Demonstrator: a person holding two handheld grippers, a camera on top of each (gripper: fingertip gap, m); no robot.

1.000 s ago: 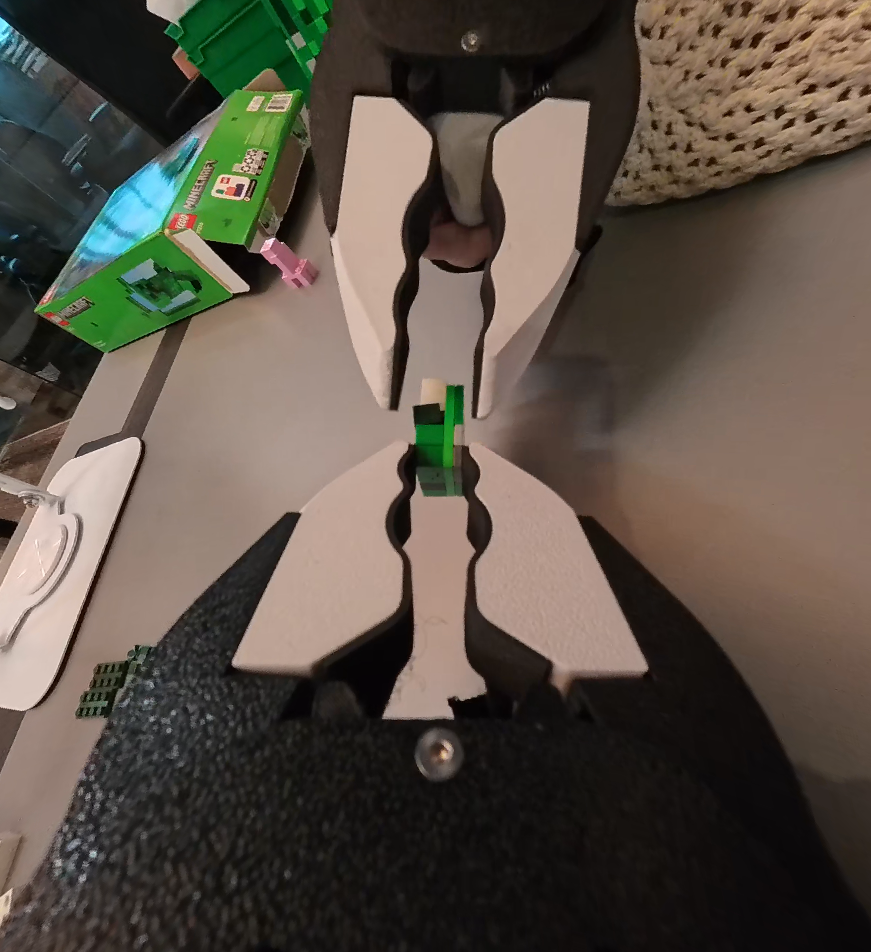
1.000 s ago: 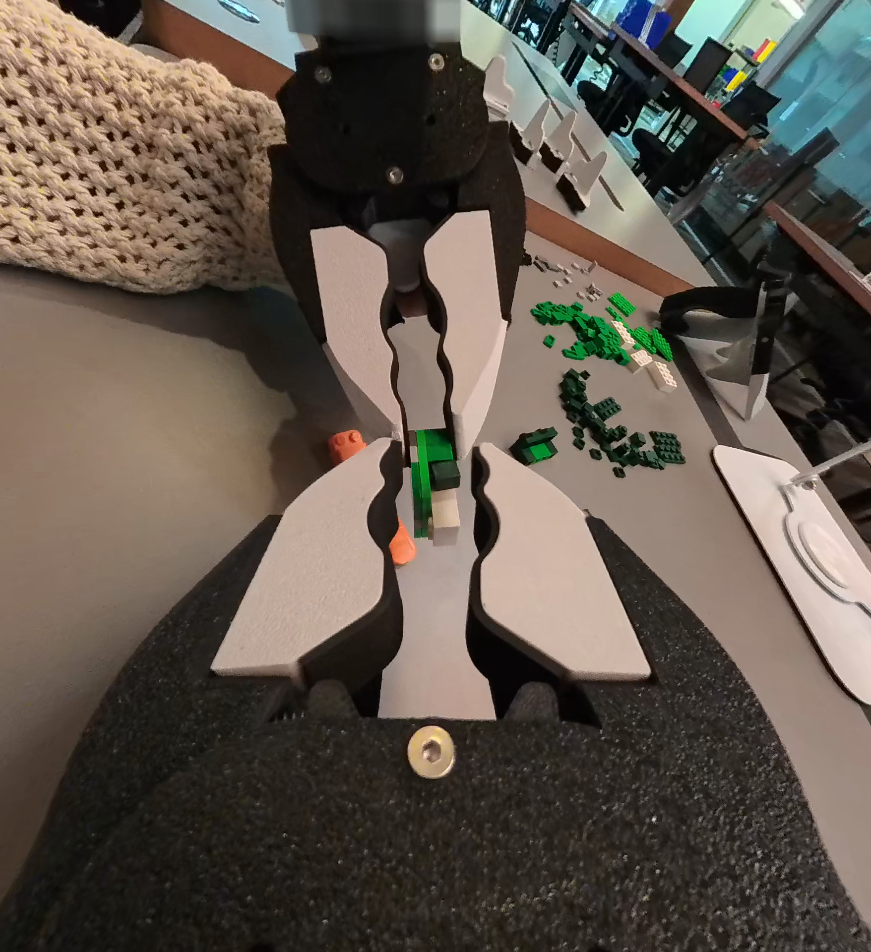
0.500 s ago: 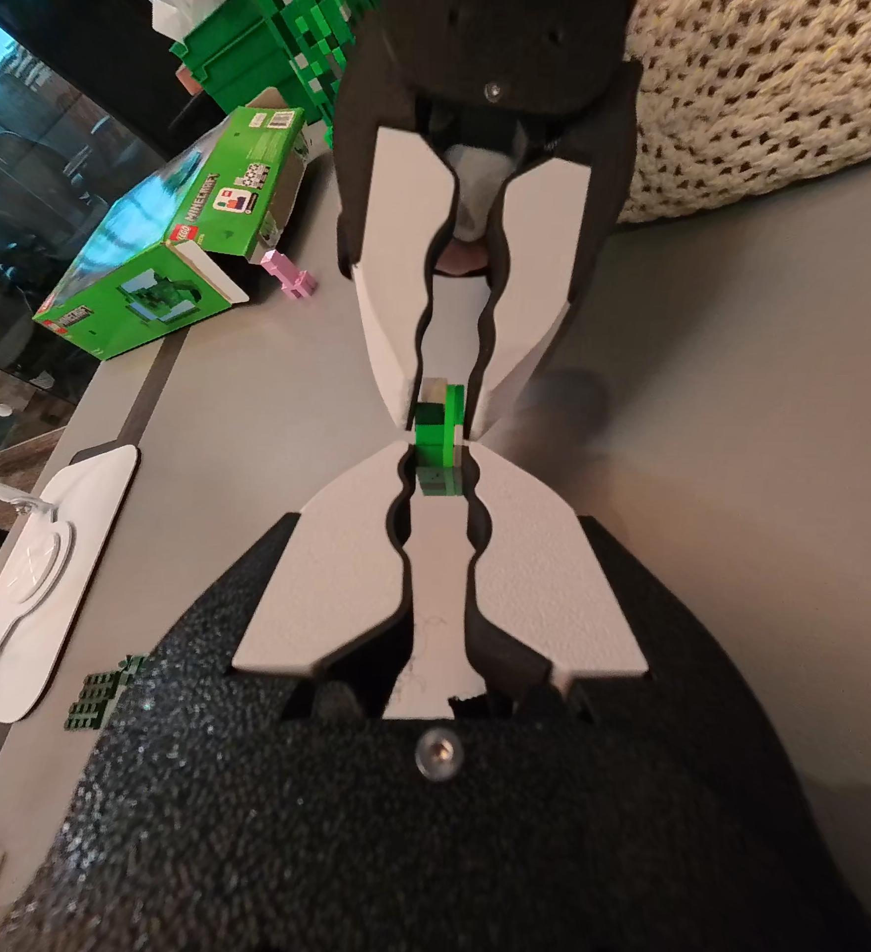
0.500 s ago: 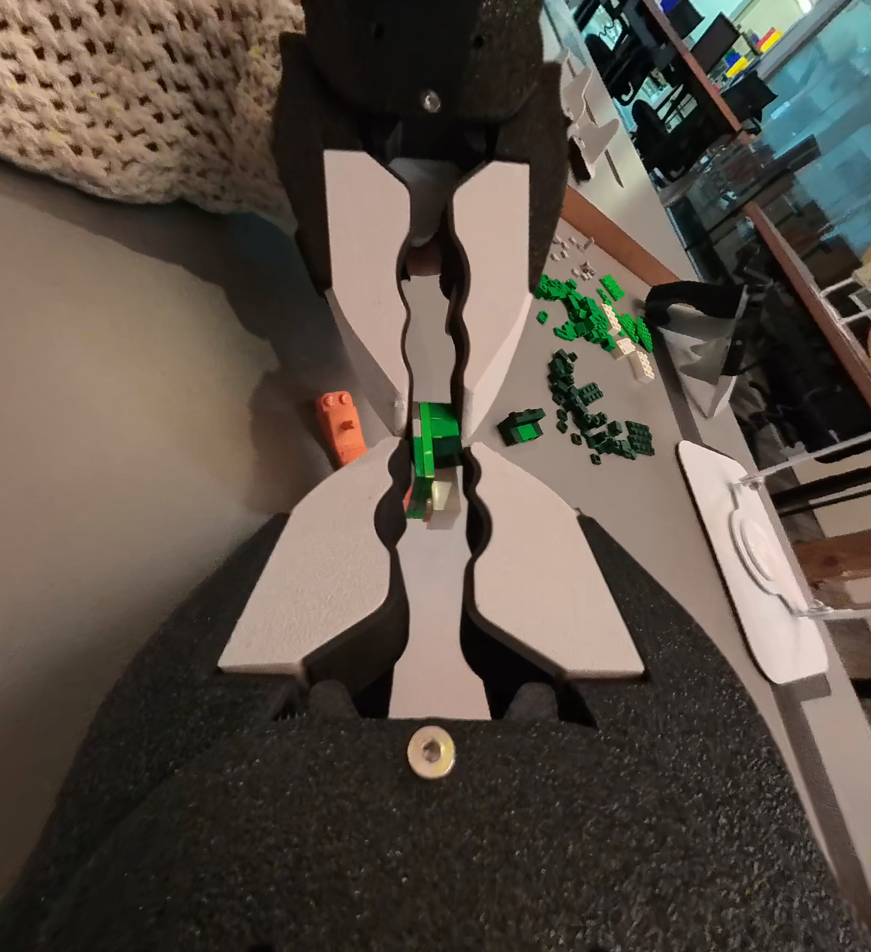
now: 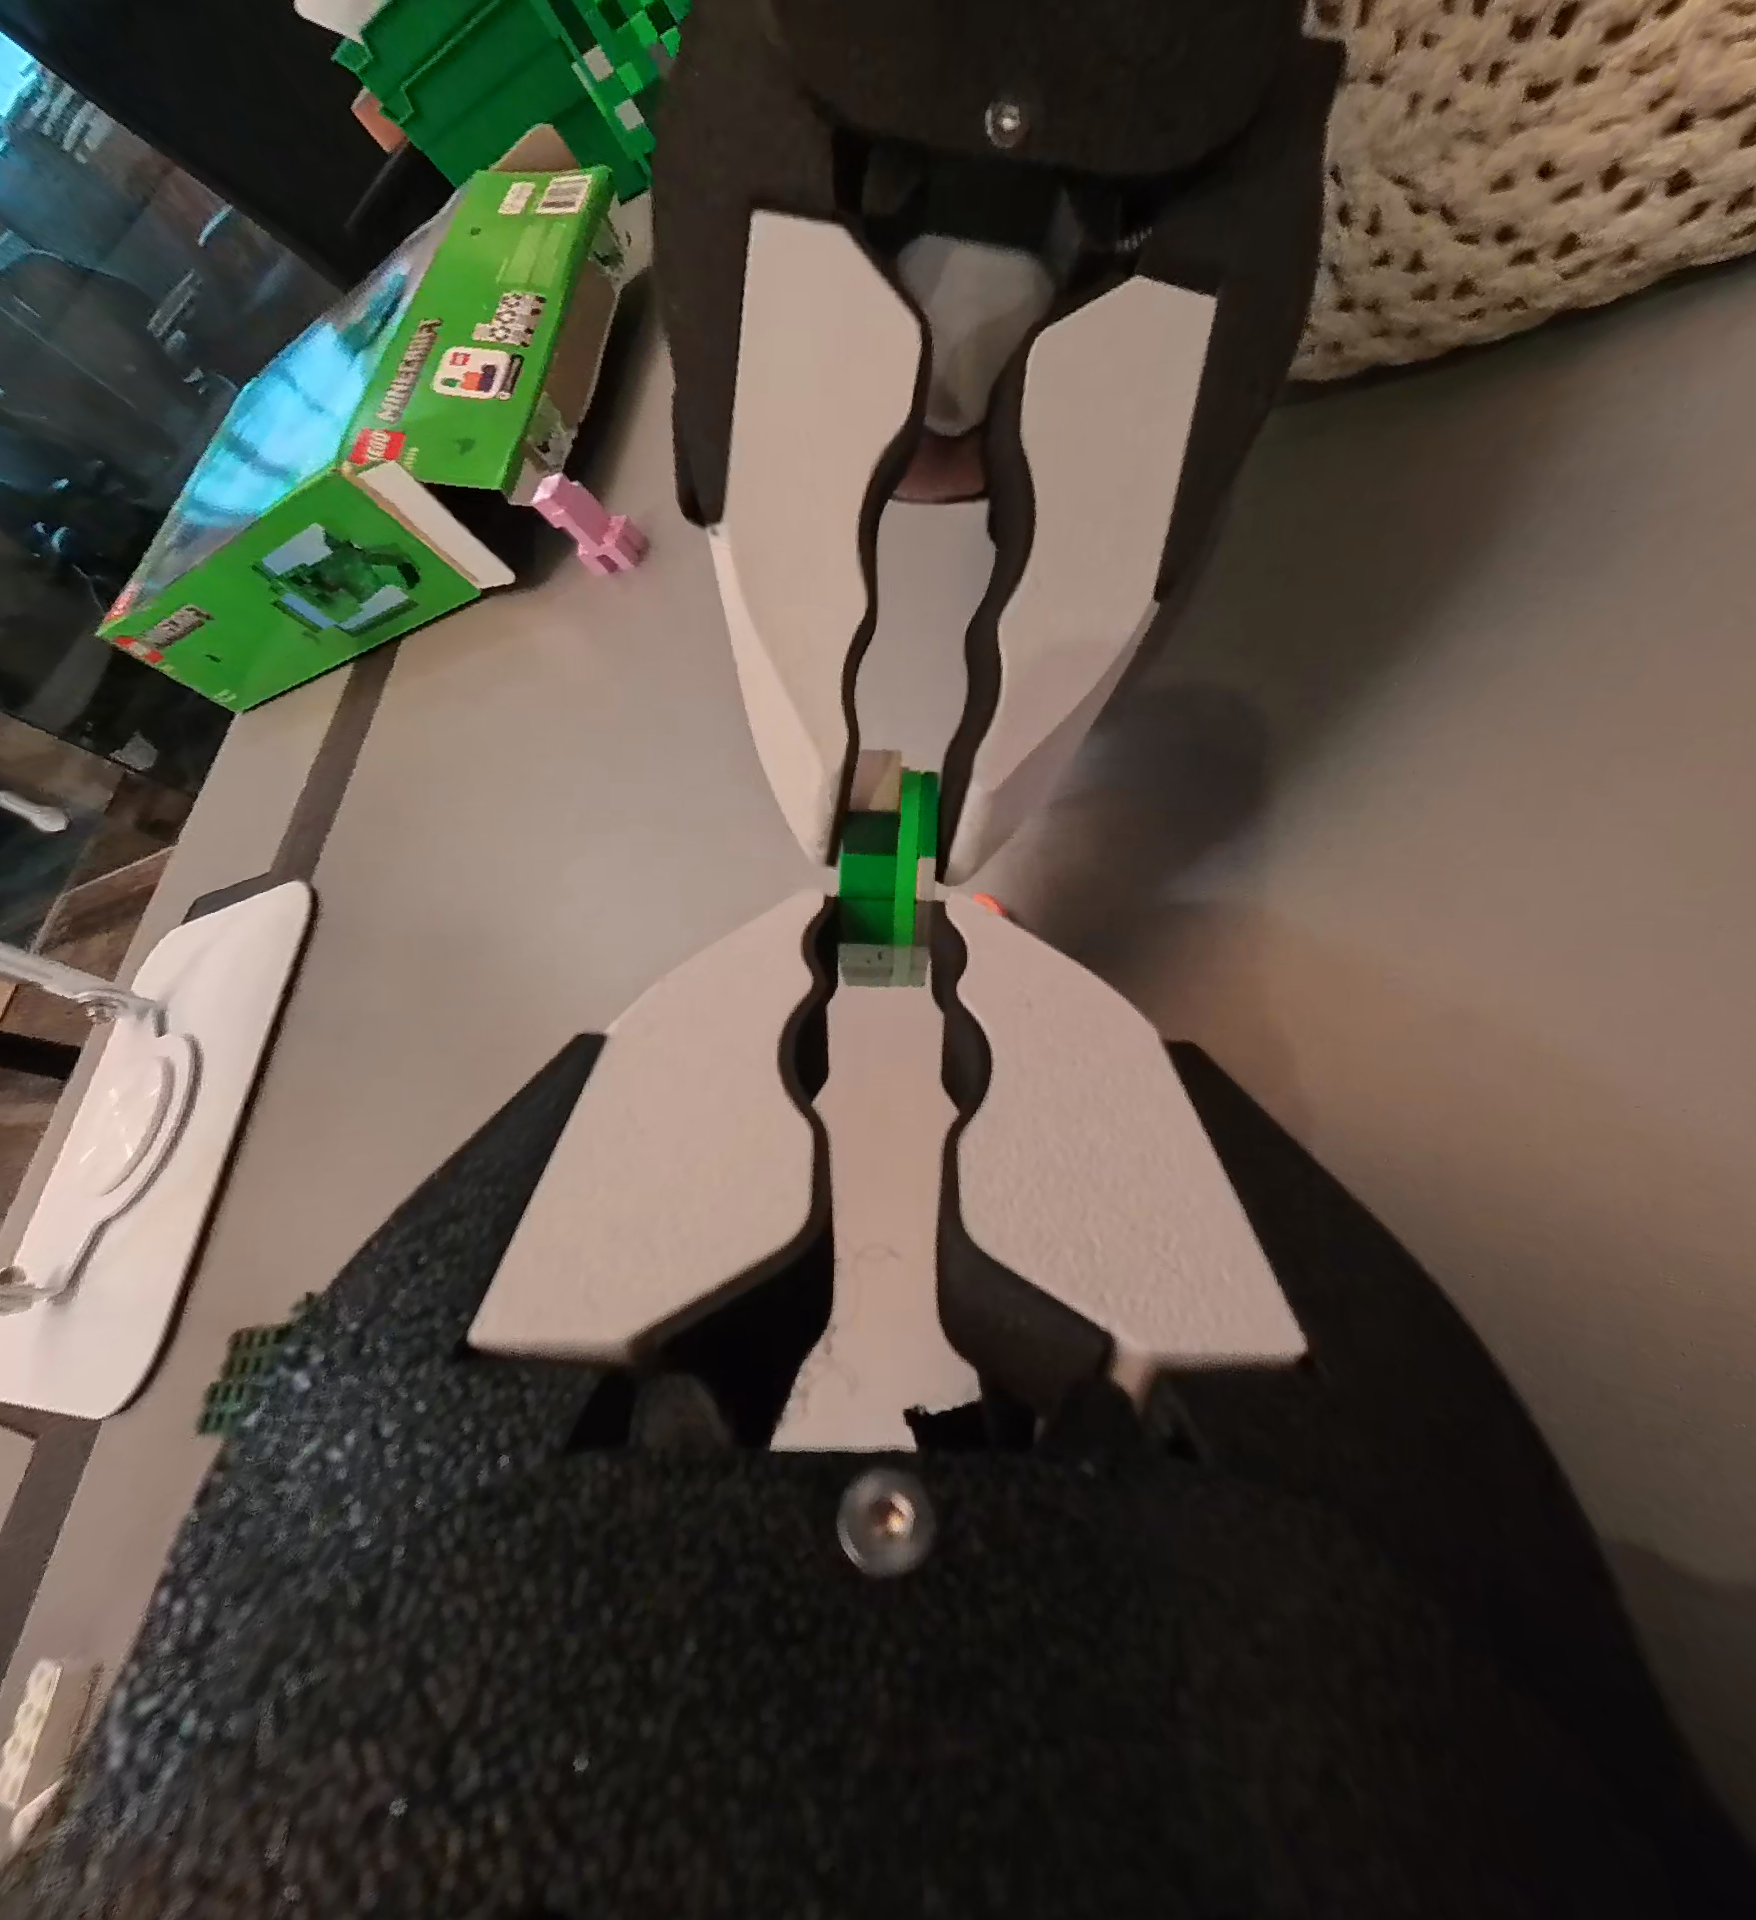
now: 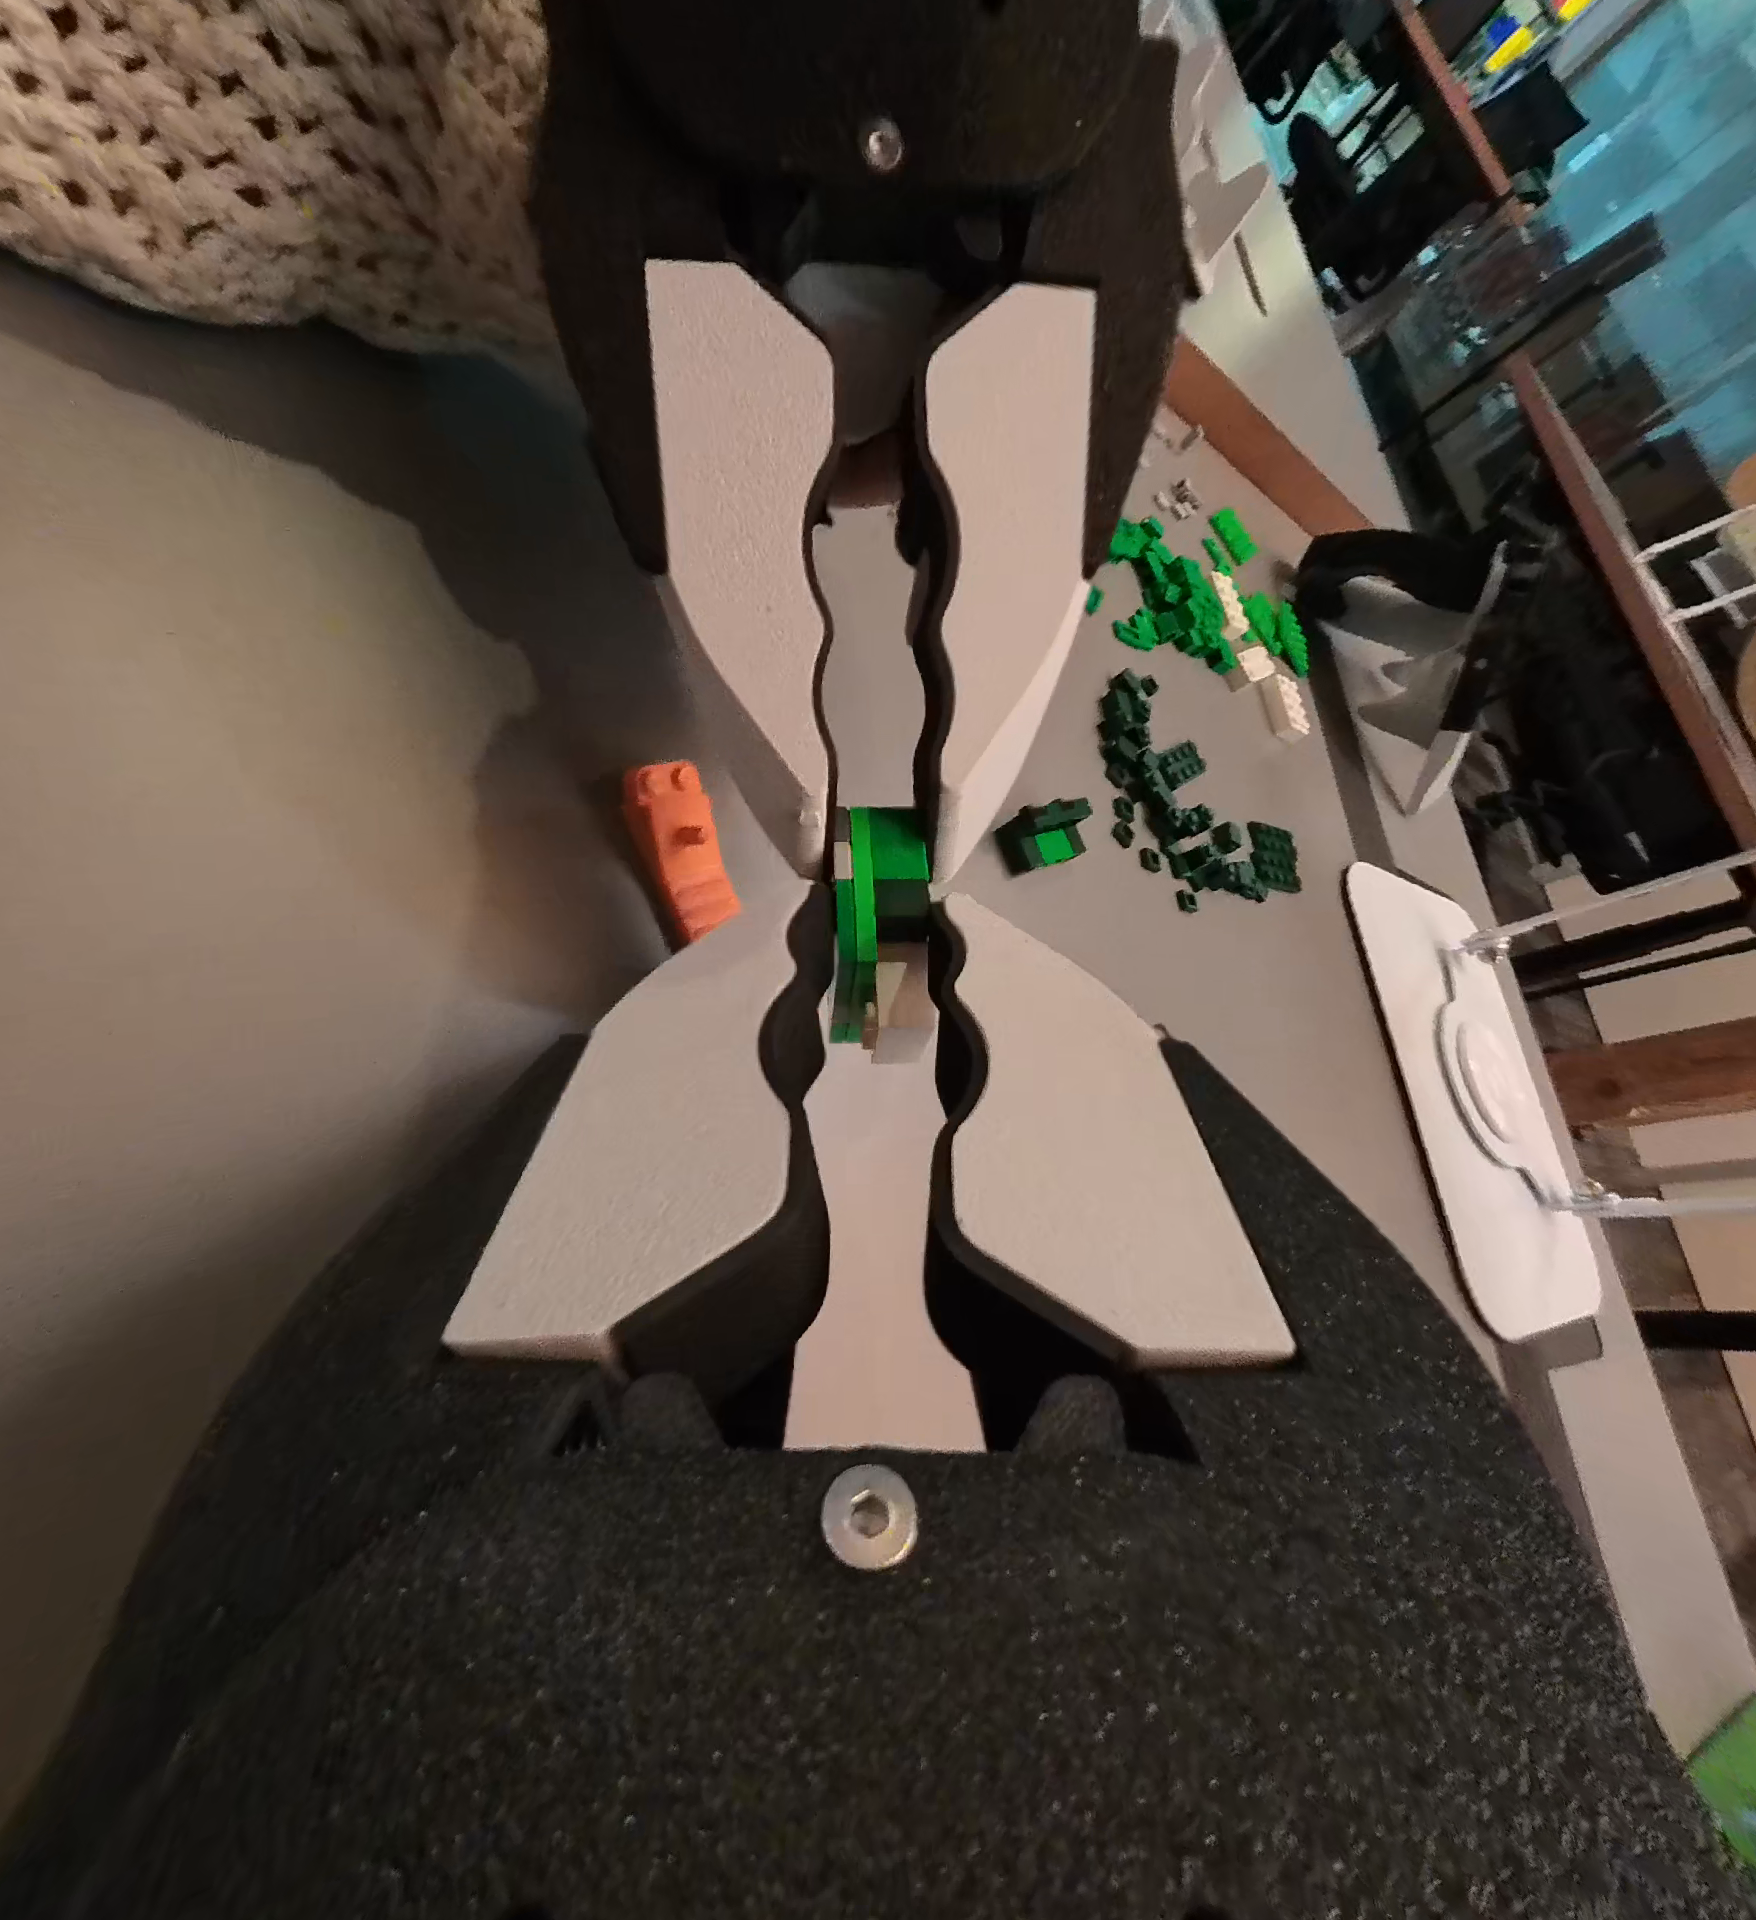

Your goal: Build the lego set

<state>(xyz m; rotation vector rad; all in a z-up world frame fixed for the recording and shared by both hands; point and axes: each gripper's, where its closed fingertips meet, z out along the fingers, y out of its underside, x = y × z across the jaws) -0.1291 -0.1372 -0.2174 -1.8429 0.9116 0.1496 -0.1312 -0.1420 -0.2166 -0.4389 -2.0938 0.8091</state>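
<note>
While tip to tip, the left gripper (image 5: 882, 940) and right gripper (image 6: 879, 940) both pinch the green brick assembly (image 5: 884, 873).

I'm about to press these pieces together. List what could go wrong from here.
1. Both the left gripper and the right gripper pinch the same small green lego assembly tip to tip; uneven pressure could pop it apart or twist it loose.
2. It is held above the grey table, so a slip may drop it.
3. The orange piece lies just beside the tips and could get knocked.
</note>
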